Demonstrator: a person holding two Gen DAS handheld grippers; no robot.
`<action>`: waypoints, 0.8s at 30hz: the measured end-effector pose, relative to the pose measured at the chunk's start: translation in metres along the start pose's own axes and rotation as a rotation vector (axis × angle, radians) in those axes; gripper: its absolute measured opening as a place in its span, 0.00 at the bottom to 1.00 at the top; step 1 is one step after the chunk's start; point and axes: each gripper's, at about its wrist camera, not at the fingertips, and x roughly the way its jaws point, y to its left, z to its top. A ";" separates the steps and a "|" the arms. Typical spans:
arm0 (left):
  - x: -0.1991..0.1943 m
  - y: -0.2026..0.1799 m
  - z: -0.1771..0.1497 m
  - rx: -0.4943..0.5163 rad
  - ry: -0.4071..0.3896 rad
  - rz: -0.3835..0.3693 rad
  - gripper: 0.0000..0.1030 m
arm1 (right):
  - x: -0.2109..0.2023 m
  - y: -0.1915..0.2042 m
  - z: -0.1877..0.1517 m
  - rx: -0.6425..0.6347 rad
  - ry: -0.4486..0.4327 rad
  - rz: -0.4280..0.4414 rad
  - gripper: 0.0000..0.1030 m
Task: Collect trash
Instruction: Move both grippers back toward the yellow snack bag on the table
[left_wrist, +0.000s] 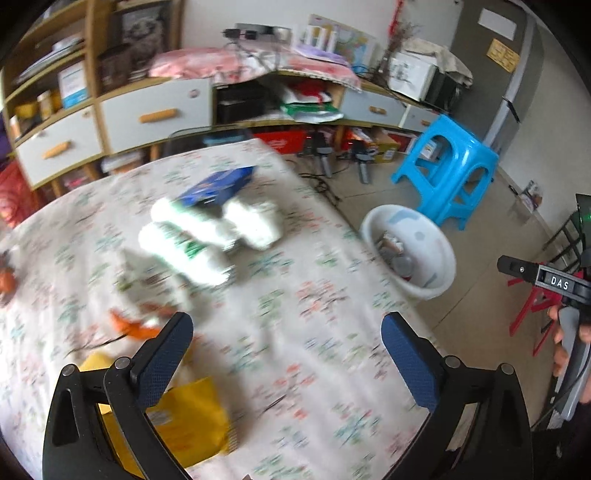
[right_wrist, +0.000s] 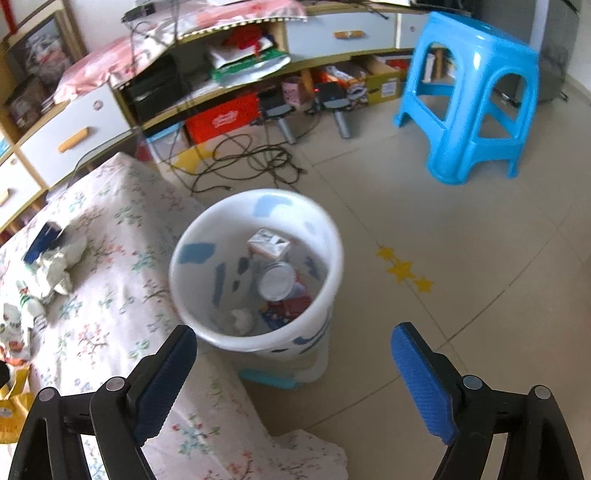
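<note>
Both claws are seen released and empty: the left claw (left_wrist: 287, 334) above the floral surface (left_wrist: 295, 332), the right claw (right_wrist: 294, 345) with the trash bin (right_wrist: 255, 266) at 12 o'clock. Yellow wrapper (left_wrist: 192, 417) lies at the left claw's 7 o'clock.

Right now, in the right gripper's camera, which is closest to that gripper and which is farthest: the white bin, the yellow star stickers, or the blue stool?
1. White bin, just ahead of the right gripper, beside the table.
2. Yellow star stickers, on the floor to the right.
3. Blue stool, far back right.
</note>
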 end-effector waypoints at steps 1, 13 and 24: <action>-0.004 0.007 -0.004 -0.011 0.001 0.009 1.00 | 0.000 0.004 -0.001 -0.006 0.003 0.003 0.87; -0.050 0.107 -0.032 -0.220 0.015 0.136 1.00 | 0.002 0.068 -0.015 -0.065 0.045 0.089 0.87; -0.068 0.159 -0.074 -0.293 0.063 0.198 1.00 | 0.002 0.161 -0.046 -0.258 0.077 0.174 0.88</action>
